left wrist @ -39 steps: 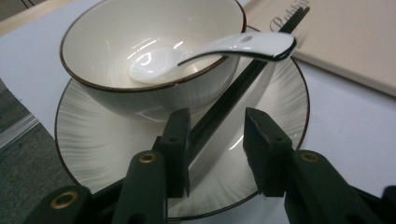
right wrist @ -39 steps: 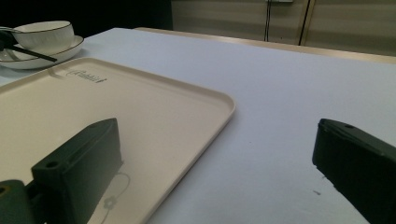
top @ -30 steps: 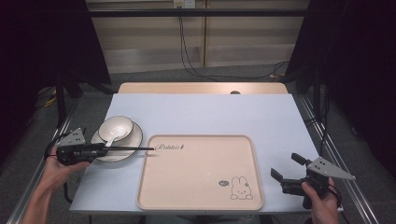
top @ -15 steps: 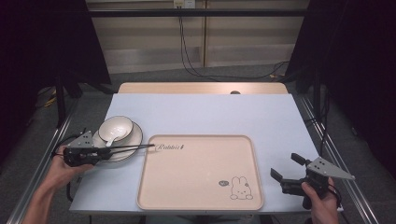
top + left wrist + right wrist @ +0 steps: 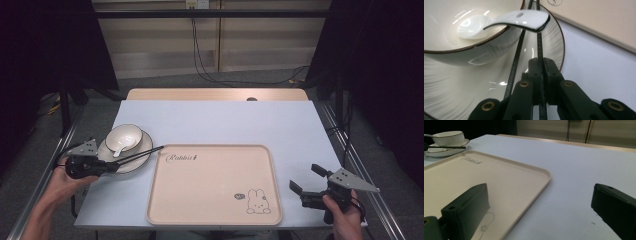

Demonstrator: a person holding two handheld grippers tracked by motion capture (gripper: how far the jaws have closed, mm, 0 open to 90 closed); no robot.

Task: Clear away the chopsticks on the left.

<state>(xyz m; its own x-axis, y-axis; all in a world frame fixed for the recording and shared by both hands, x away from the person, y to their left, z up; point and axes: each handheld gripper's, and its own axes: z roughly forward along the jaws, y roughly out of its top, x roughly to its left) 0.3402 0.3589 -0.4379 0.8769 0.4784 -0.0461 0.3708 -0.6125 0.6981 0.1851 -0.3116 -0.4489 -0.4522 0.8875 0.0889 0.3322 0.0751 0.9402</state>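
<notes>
Clearly the left tongs (image 5: 111, 165) are clenched on a pair of black chopsticks (image 5: 142, 154), whose long axis runs rightward and slightly far from the jaws, across the plate (image 5: 131, 164) toward the left rim of the beige tray (image 5: 210, 210). In the left gripper view one stick sits pinched between the jaws while the other splays a little left, both passing under the white spoon (image 5: 524, 20) that rests in the bowl (image 5: 125, 136). Right tongs (image 5: 306, 181) hang released and empty near the tray's right edge, well apart from the chopsticks; the left hand is far nearer them.
</notes>
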